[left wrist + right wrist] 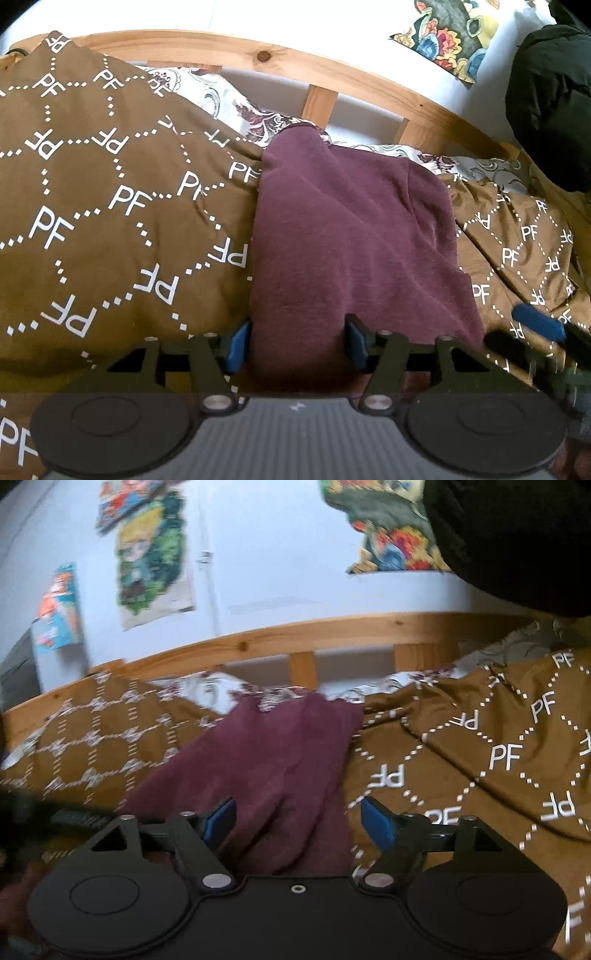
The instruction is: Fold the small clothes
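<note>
Left tool low over the bed, blue pads spread apart, near end of the maroon garment lying between them. Left pad close against the cloth's left edge, right pad at a fold of the fabric; no clear pinch, so released, cloth merely between the jaws. Garment stretching straight ahead of this tool in a long folded band, far end reaching the patterned white pillow by the wooden bed rail. Brown duvet with white "PF" lettering to either side of the tool and under the cloth. Just to the right of the left tool, tip of the right tool with its blue pad showing.

Right tool also released, jaws wide, blue pads well apart. Garment ahead and between the pads, nearer the left pad, right pad standing clear over bare duvet. Cloth running away from this tool toward the rail. Beyond the rail, pale wall with colourful posters, blurred. Dark bulky item up and to the right of the tool, nature unclear.
</note>
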`<action>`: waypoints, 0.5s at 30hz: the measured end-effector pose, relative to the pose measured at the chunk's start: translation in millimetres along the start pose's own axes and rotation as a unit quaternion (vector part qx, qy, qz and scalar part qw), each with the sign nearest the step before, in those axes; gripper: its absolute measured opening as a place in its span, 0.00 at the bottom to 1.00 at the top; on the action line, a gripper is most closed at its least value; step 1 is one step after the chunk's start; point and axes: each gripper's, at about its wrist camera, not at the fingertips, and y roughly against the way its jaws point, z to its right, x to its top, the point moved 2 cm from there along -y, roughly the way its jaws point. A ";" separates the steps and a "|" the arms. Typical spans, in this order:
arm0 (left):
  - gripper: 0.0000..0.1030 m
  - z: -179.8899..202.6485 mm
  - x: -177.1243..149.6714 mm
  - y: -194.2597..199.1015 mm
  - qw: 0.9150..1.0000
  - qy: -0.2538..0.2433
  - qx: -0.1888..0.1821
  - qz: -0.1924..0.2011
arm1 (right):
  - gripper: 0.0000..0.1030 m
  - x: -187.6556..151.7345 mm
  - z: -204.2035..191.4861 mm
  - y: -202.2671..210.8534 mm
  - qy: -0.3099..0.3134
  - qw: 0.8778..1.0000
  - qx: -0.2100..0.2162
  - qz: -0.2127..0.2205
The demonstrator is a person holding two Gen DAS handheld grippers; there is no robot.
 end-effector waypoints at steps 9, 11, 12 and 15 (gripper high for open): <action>0.78 3.4 -1.2 4.3 1.000 0.001 0.002 -0.006 | 0.84 -25.7 -12.4 -12.6 0.005 0.997 -0.064 -0.049; 0.81 3.7 -2.2 5.2 1.000 -0.001 -0.003 -0.010 | 0.84 -32.4 -0.7 -17.3 -0.020 0.994 -0.085 -0.058; 0.82 4.0 -2.9 5.8 1.000 -0.003 -0.007 -0.013 | 0.84 -35.9 4.5 -18.6 -0.027 0.993 -0.093 -0.062; 0.84 4.6 -4.5 8.2 1.000 -0.006 -0.011 -0.016 | 0.85 -43.4 13.9 -19.9 -0.036 0.992 -0.103 -0.067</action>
